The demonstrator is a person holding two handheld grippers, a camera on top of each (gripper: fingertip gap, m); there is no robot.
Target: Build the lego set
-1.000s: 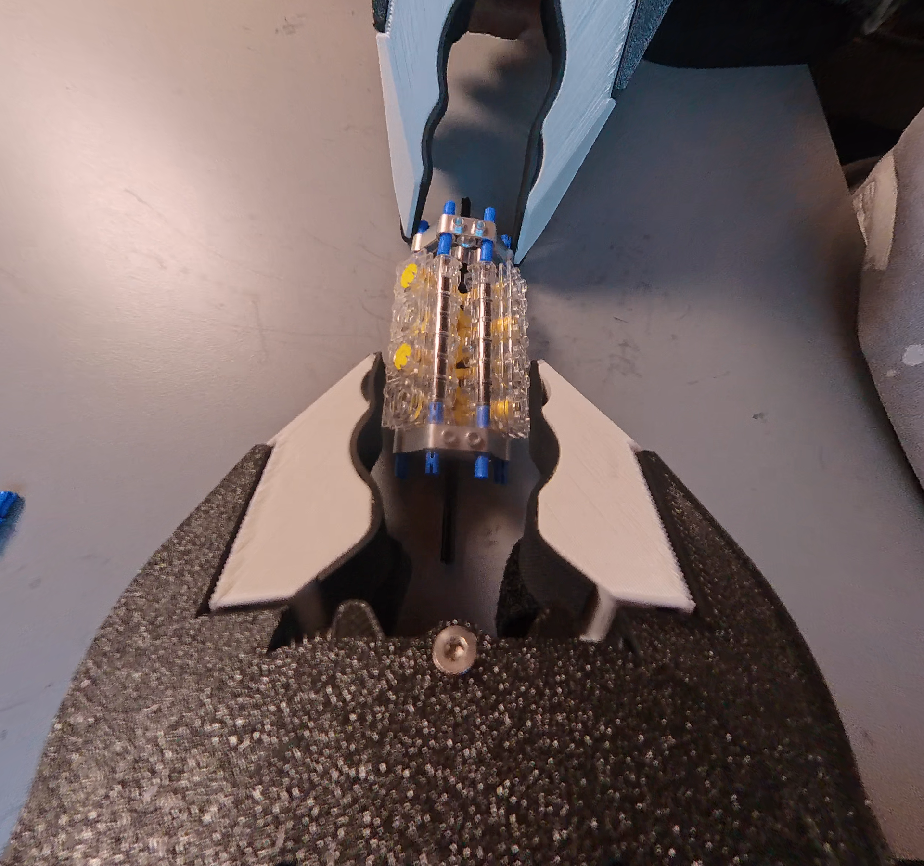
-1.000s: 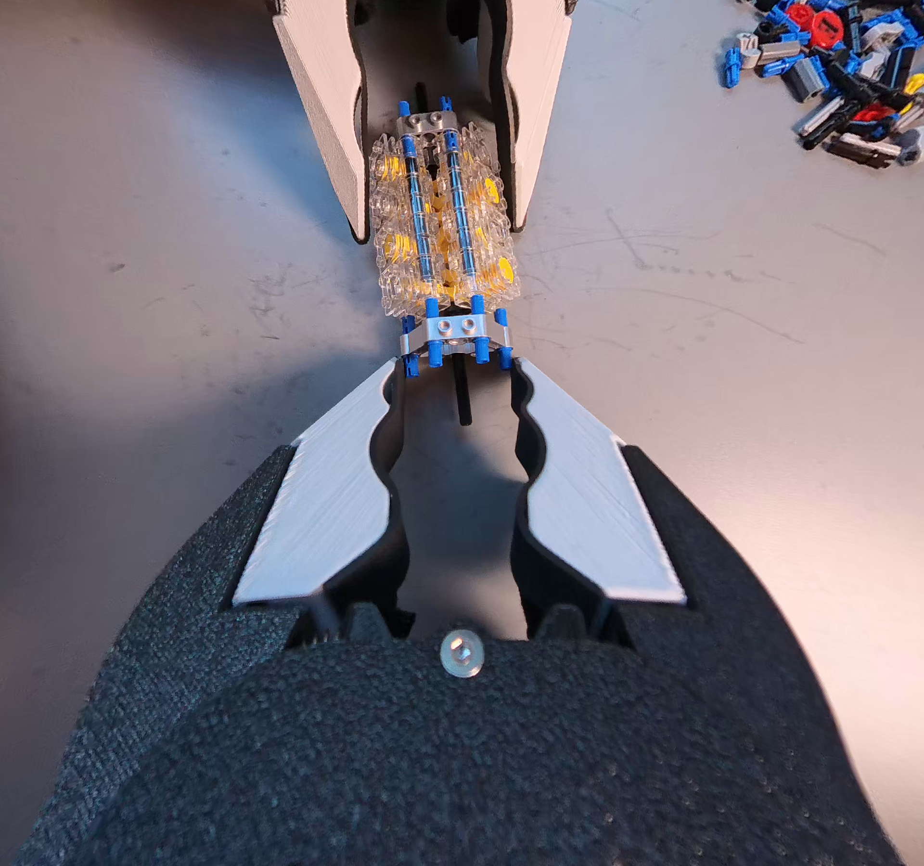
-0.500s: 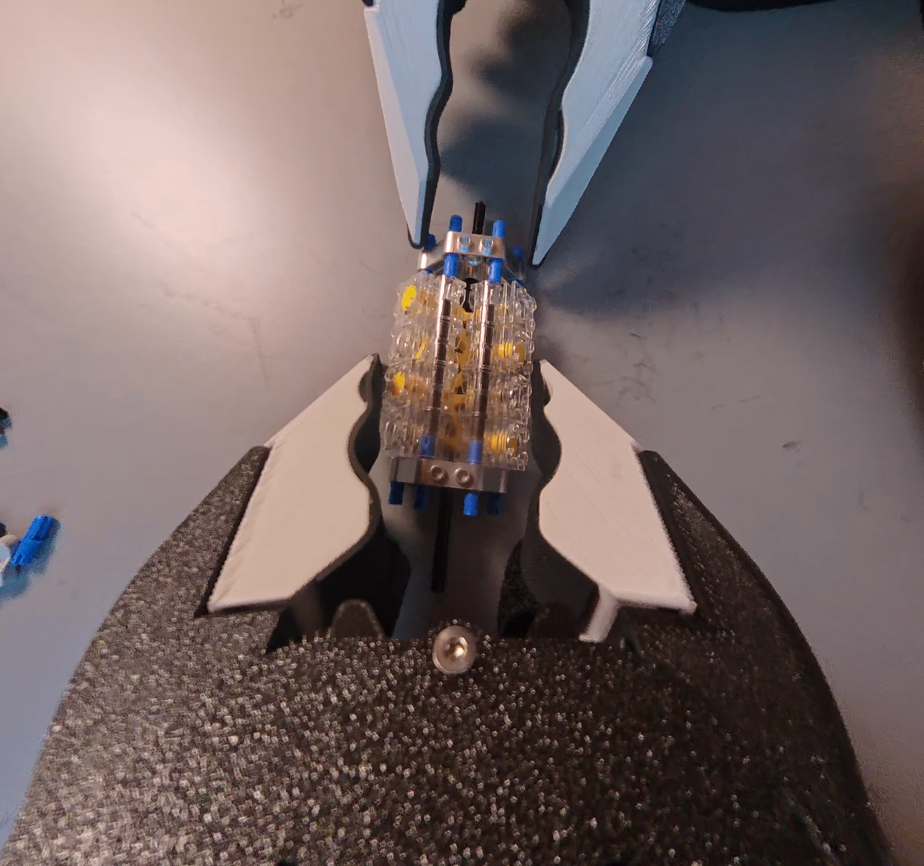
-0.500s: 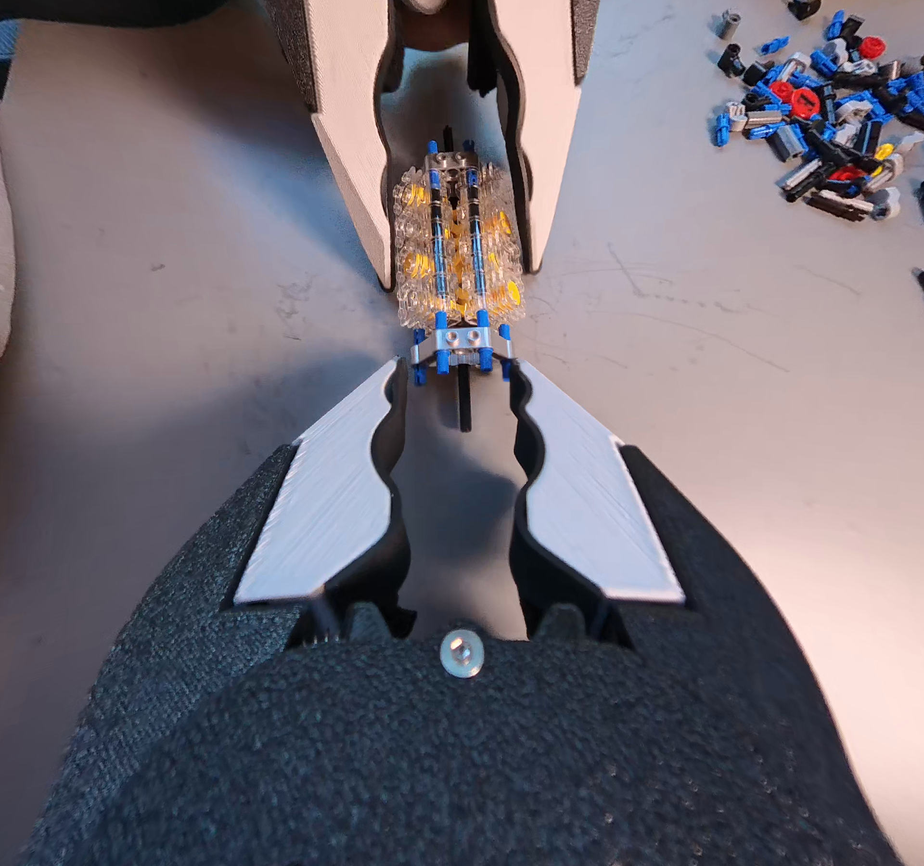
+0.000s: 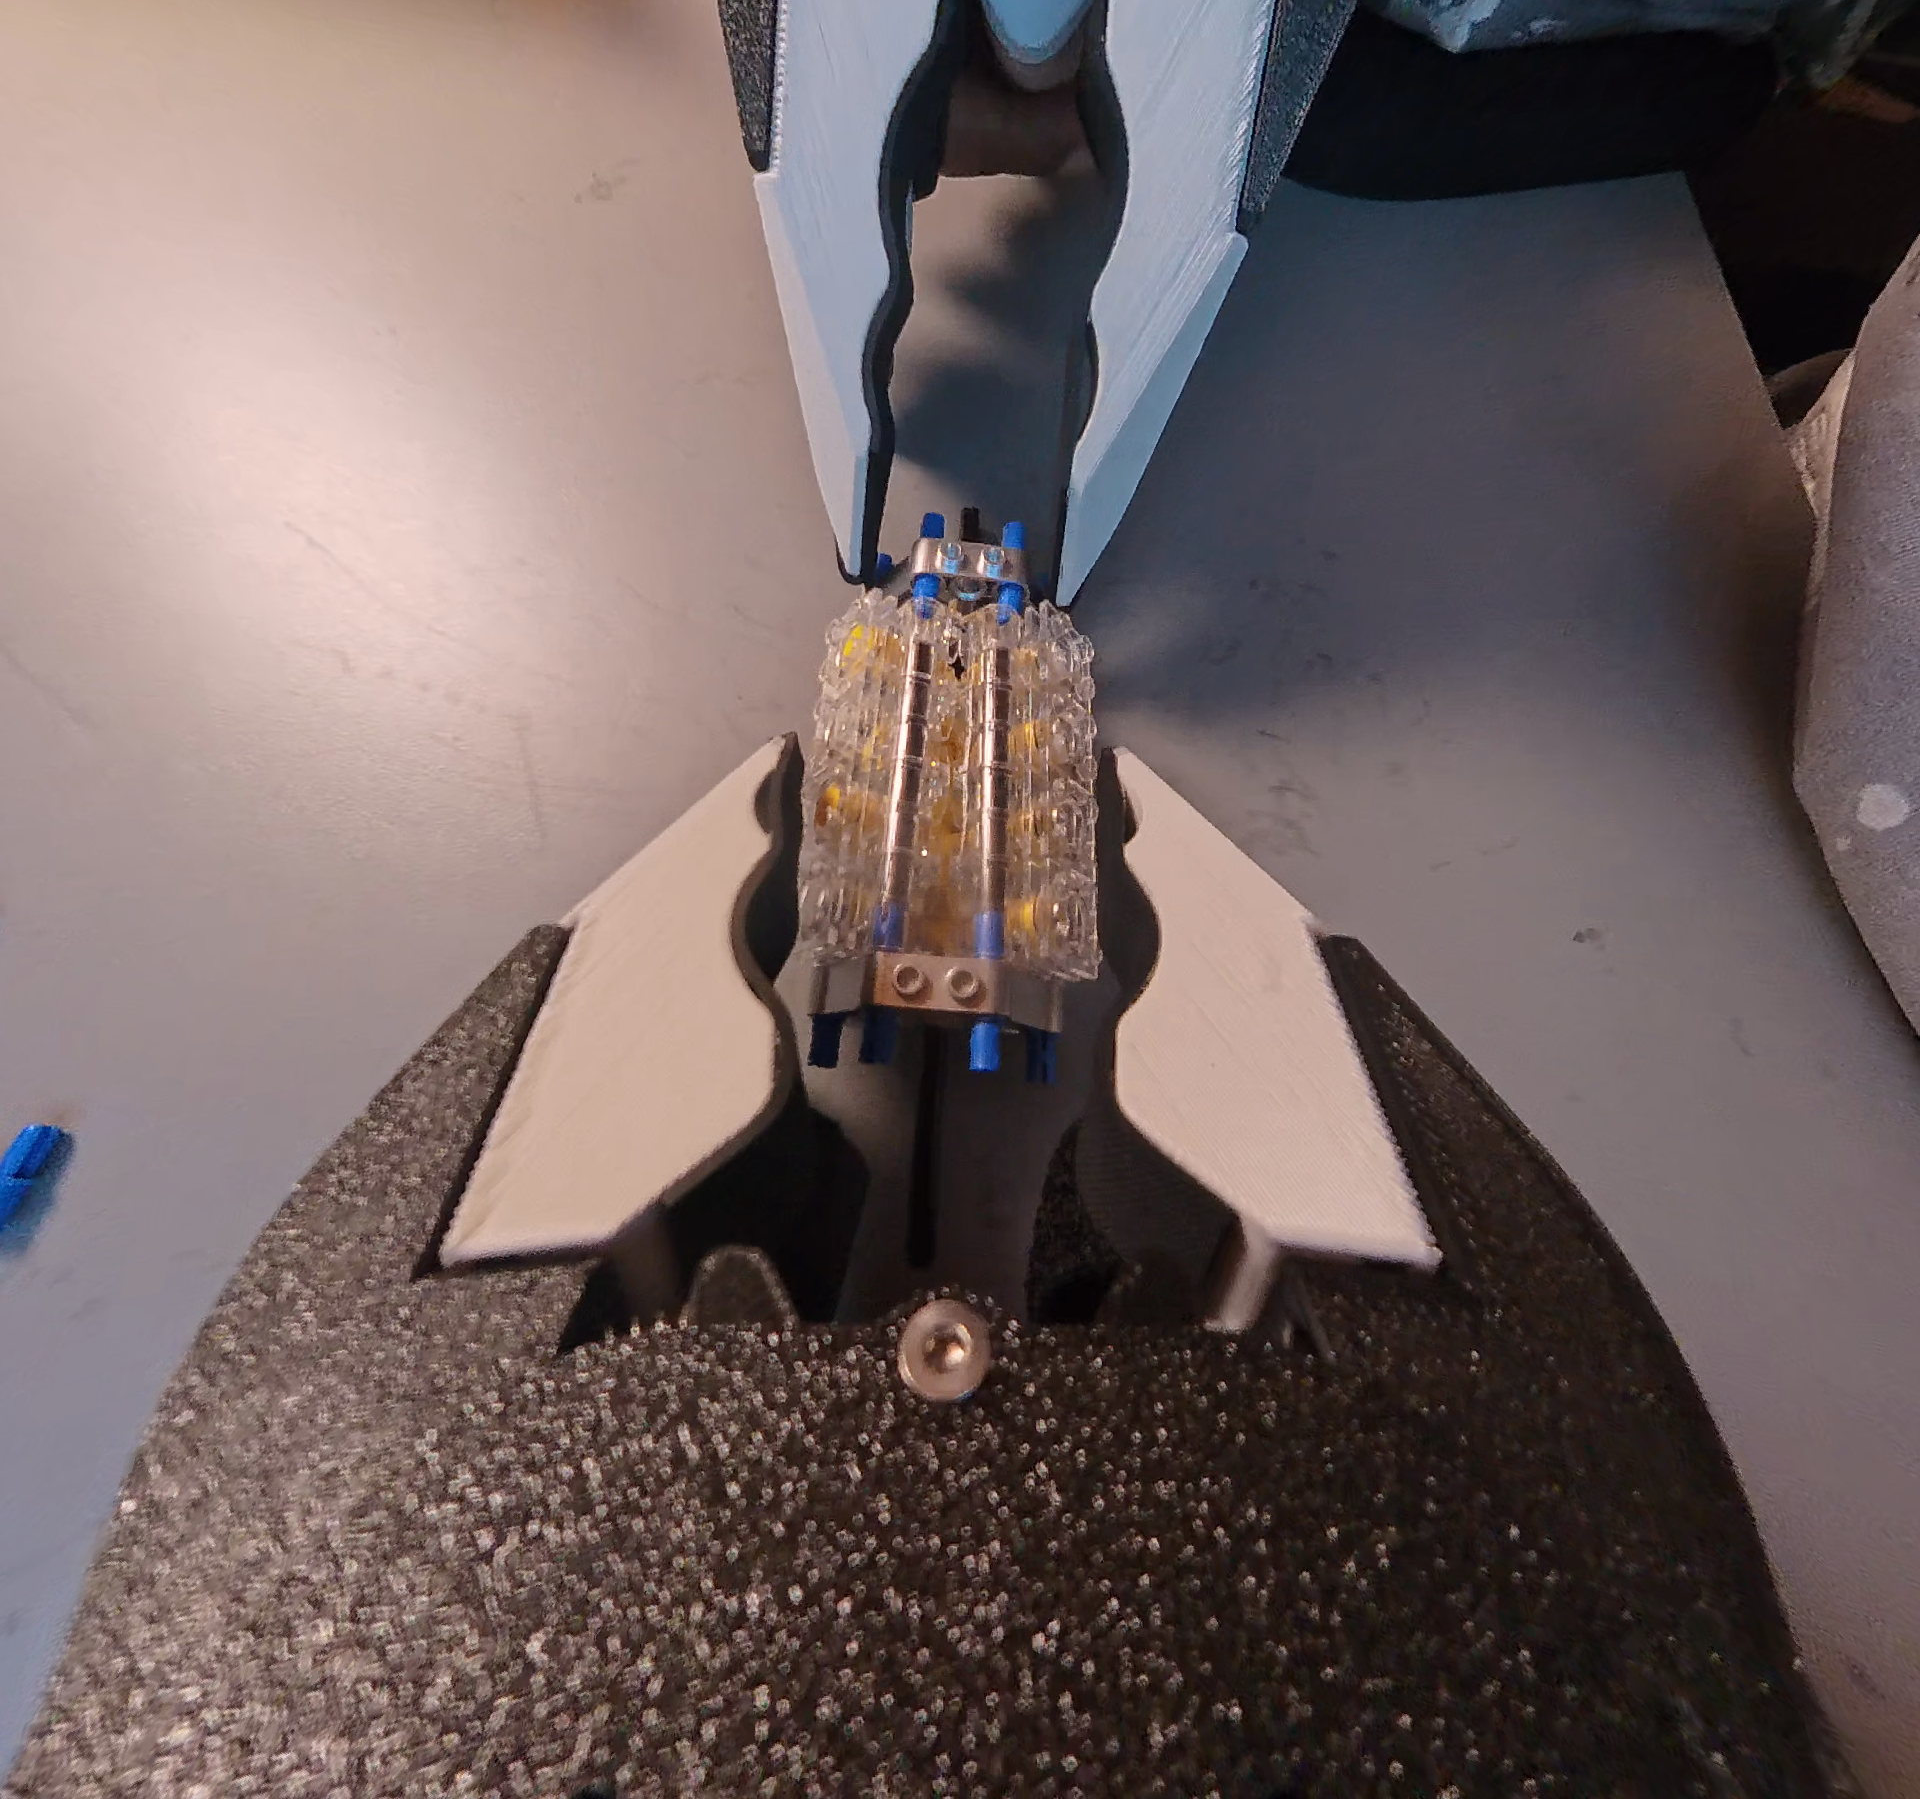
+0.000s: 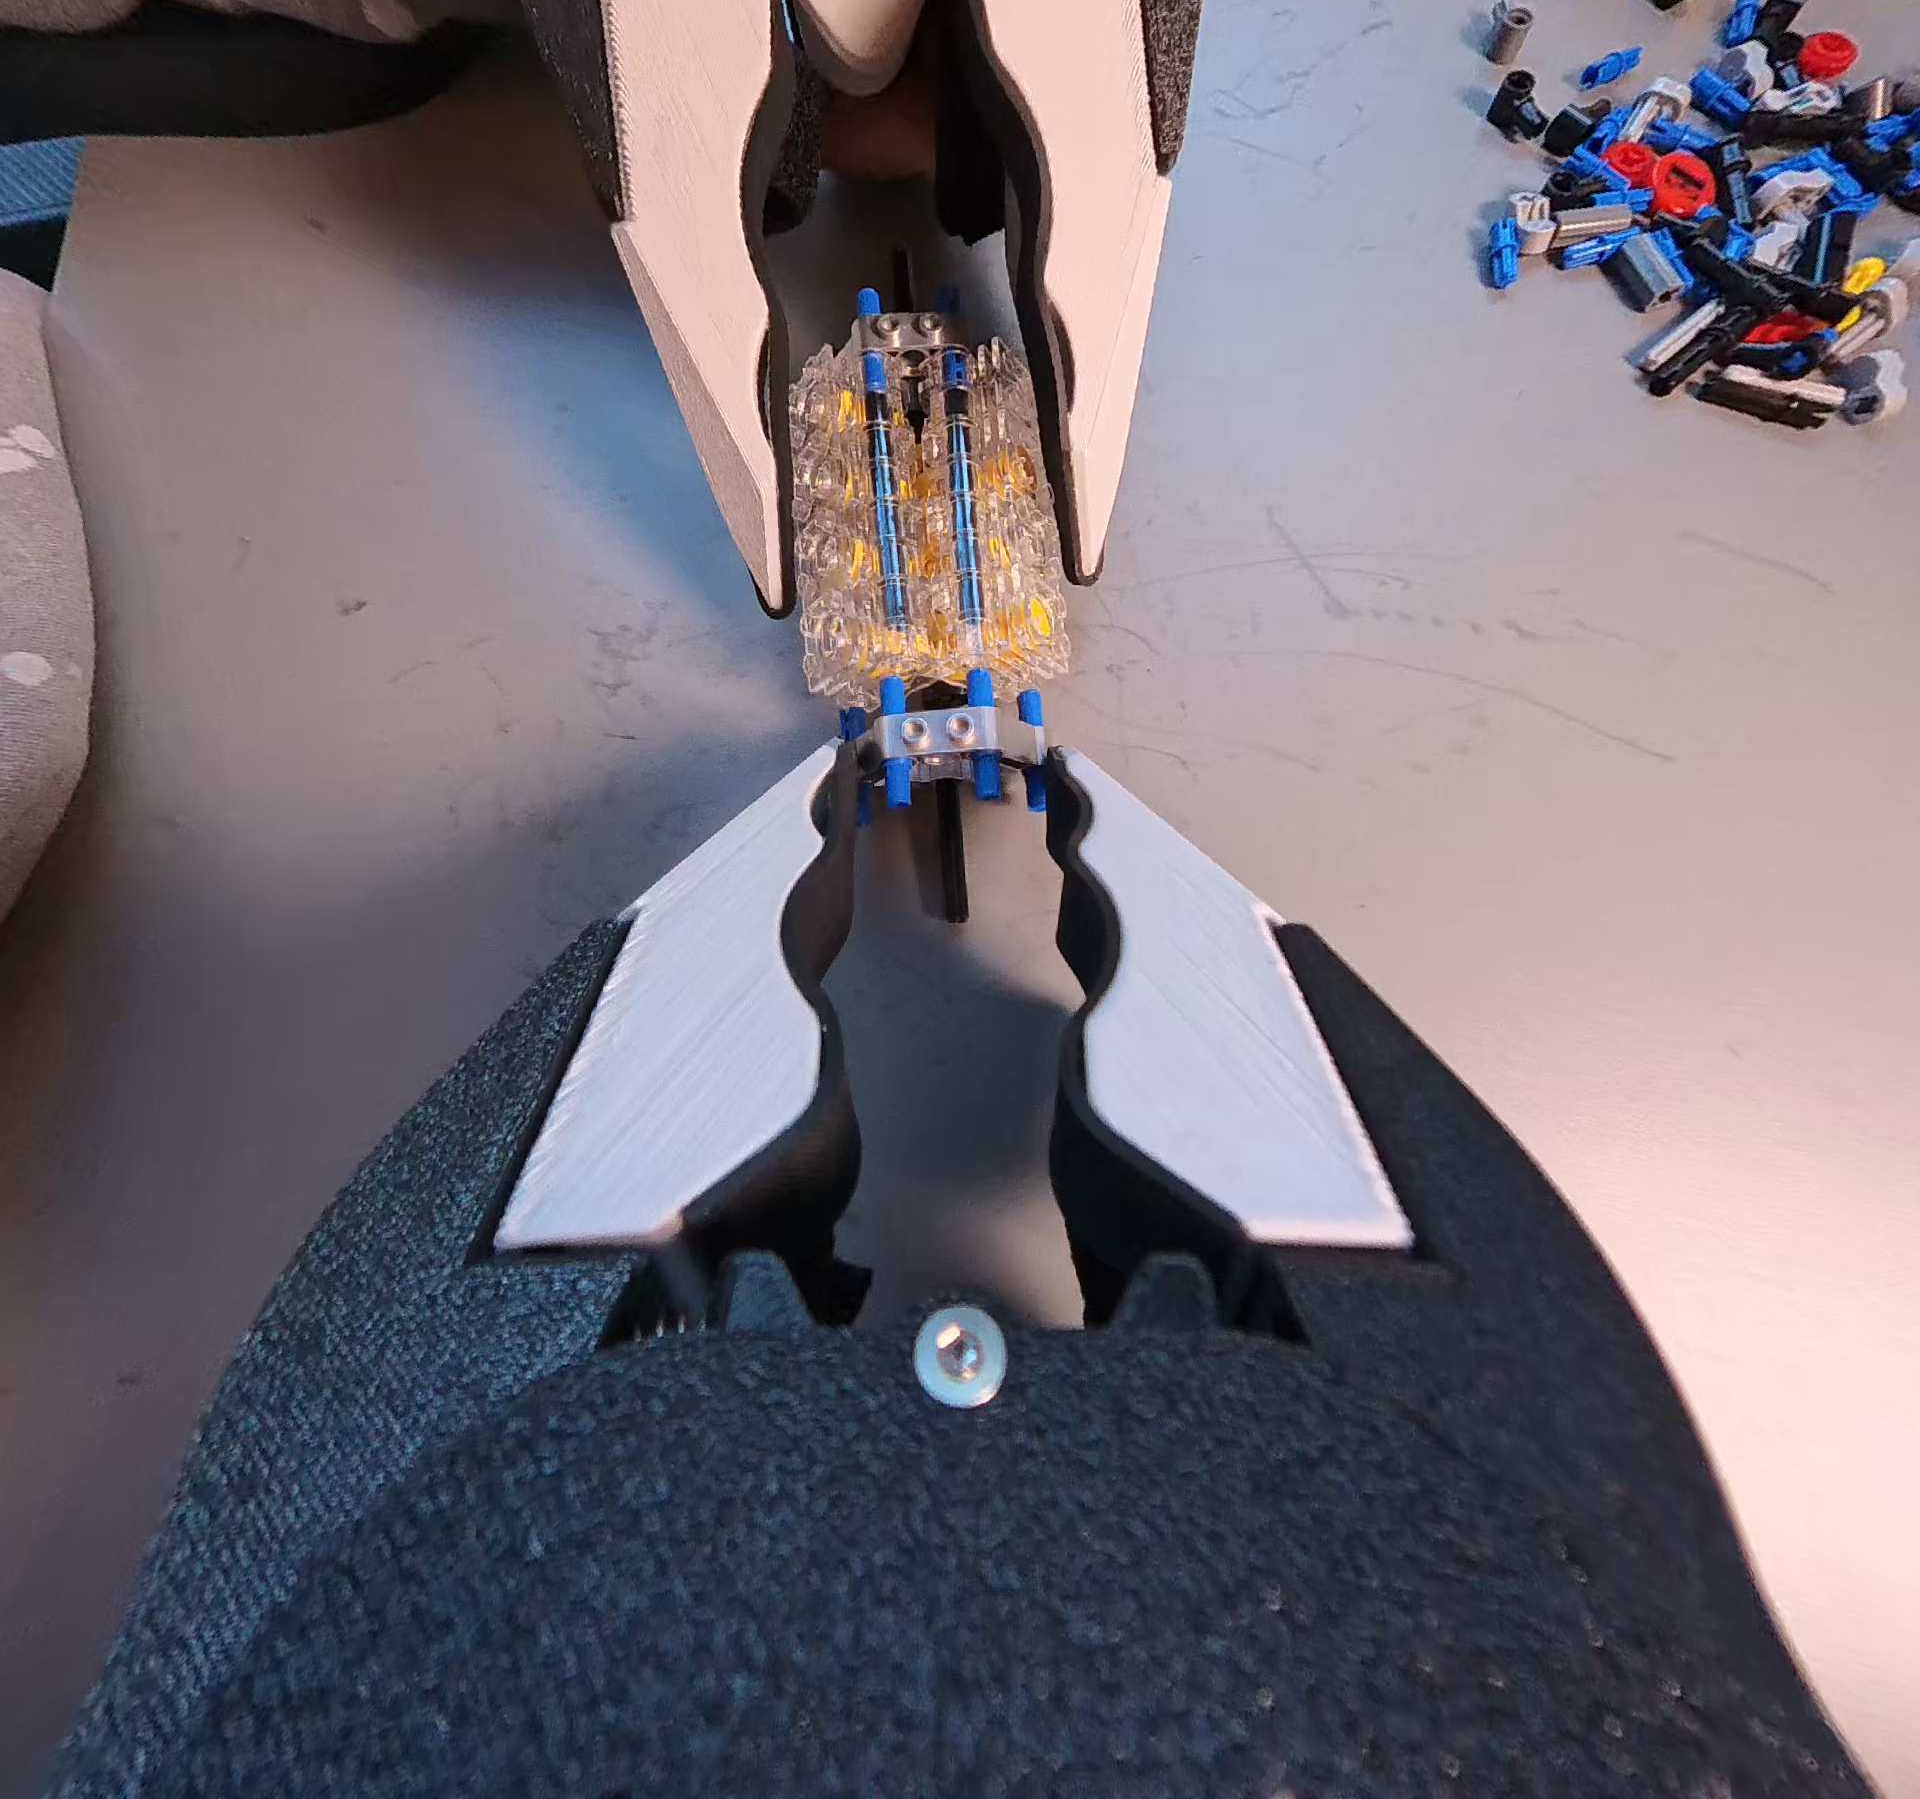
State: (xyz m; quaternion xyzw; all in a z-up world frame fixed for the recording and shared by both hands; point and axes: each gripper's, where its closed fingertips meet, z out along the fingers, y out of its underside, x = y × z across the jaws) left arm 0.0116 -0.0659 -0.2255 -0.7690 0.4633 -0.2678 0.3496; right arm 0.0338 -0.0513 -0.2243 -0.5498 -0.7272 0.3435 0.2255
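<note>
Presently: my left claw (image 5: 951,747) pinches the clear gear block (image 5: 945,814) by its two long flanks. The fingers sit against the toothed sides, and the block lies along the claw's axis, seemingly clear of the grey table (image 6: 1455,814). I judge that this side grip leaves both ends of the block free.

My right claw (image 6: 945,762) faces it head-on. Its jaws are parted to about the width of the grey end bracket (image 6: 940,733), with the tips just beside the outermost blue pins. I cannot tell whether they press on them.

Counts:
- Claws: 2, nose to nose.
- Gear block: 1, clear with yellow centres.
- Grey end brackets: 2, one at each end.
- Long rods on the upper face: 2, side by side.
- Black axle (image 6: 951,861): 1, poking out towards the right claw.

The loose parts pile (image 6: 1714,222) lies well apart, on the right claw's far right. It is mixed blue, black and grey, with at least three red round pieces. A single blue pin (image 5: 26,1162) lies alone at the left edge of the left view.
</note>
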